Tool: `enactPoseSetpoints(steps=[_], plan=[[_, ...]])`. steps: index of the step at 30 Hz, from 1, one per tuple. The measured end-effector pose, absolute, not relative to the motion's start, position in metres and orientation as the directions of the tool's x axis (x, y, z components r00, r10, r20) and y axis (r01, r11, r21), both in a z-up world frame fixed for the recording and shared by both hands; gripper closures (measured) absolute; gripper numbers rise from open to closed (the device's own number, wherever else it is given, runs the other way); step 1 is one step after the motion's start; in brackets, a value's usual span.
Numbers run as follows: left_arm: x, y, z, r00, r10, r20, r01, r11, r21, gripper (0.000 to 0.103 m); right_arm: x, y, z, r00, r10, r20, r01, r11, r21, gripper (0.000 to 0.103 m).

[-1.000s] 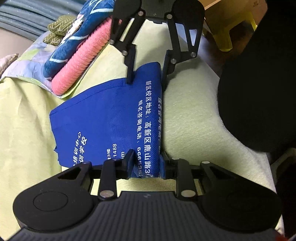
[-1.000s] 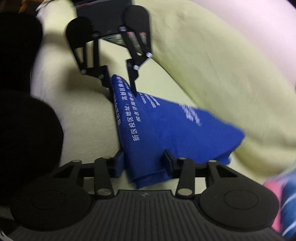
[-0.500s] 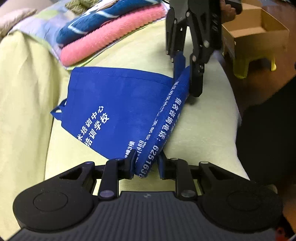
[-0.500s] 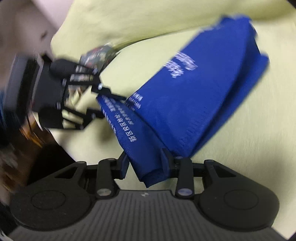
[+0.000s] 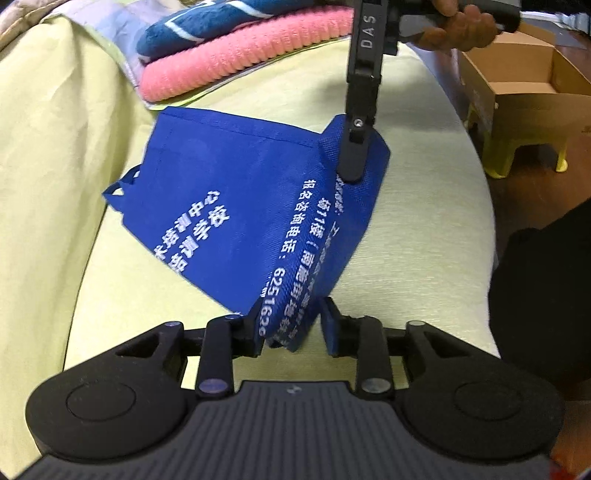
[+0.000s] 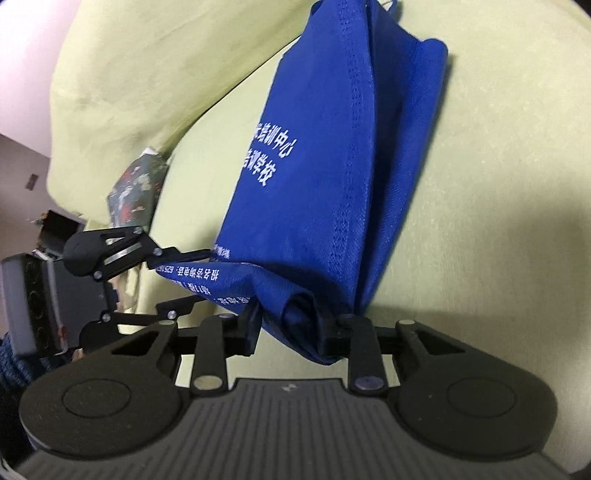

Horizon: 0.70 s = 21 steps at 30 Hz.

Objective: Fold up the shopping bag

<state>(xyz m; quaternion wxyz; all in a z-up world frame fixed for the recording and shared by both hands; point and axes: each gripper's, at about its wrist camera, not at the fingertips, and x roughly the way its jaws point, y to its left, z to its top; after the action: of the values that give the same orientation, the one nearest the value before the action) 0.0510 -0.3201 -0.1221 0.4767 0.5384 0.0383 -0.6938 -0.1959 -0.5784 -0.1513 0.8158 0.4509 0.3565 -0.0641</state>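
Gripping one bottom corner each, the two grippers hold the blue bag (image 5: 229,192) lifted off a pale yellow cushion (image 5: 417,236). In the left wrist view, the left gripper (image 5: 290,325) sits at 6 o'clock; its left finger touches the folded corner, while a sliver of gap shows beside the right finger, so whether it truly pinches the fabric cannot be told. The right gripper (image 5: 356,162) comes down from 12 o'clock, fingers pressed together on the far corner, with a hand (image 5: 458,26) on its handle. The bag slopes away toward 10 o'clock, where a handle loop (image 5: 123,184) touches the cushion. Folded pink and blue towels (image 5: 236,59) lie near 12 o'clock, and a cardboard box (image 5: 524,85) stands at 2 o'clock.

In the right wrist view, the right gripper (image 6: 291,325) is clamped on a bunched corner of the bag (image 6: 332,147), which stretches up toward 12 o'clock. The left gripper (image 6: 207,275) reaches in from 9 o'clock to the printed edge.
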Motion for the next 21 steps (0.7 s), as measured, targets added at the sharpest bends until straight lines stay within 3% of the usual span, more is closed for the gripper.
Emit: enactPoseSetpoints(steps=[3,6,12,21], plan=[[0.056,-0.316,-0.115,0.072,-0.649,-0.757,0.726,-0.486,0.486,0.061,-0.197,-0.580,-0.153,0.743,0.197,-0.640,0.455,0.551,0.699,0.081],[0.058,-0.302,-0.100,0.089,-0.701,-0.707,0.745,-0.424,0.515,0.076,-0.202,-0.582,-0.158,0.757,0.195,-0.624,0.466,0.509,0.724,0.082],[0.039,-0.298,-0.094,0.041,-0.741,-0.671,0.739,-0.429,0.519,0.087,-0.200,-0.583,-0.163,0.763,0.186,-0.619,0.490,0.457,0.742,0.082],[0.035,-0.330,-0.123,0.057,-0.726,-0.685,0.764,-0.410,0.498,0.086,-0.202,-0.589,-0.172,0.772,0.195,-0.605,0.500,0.402,0.767,0.085]])
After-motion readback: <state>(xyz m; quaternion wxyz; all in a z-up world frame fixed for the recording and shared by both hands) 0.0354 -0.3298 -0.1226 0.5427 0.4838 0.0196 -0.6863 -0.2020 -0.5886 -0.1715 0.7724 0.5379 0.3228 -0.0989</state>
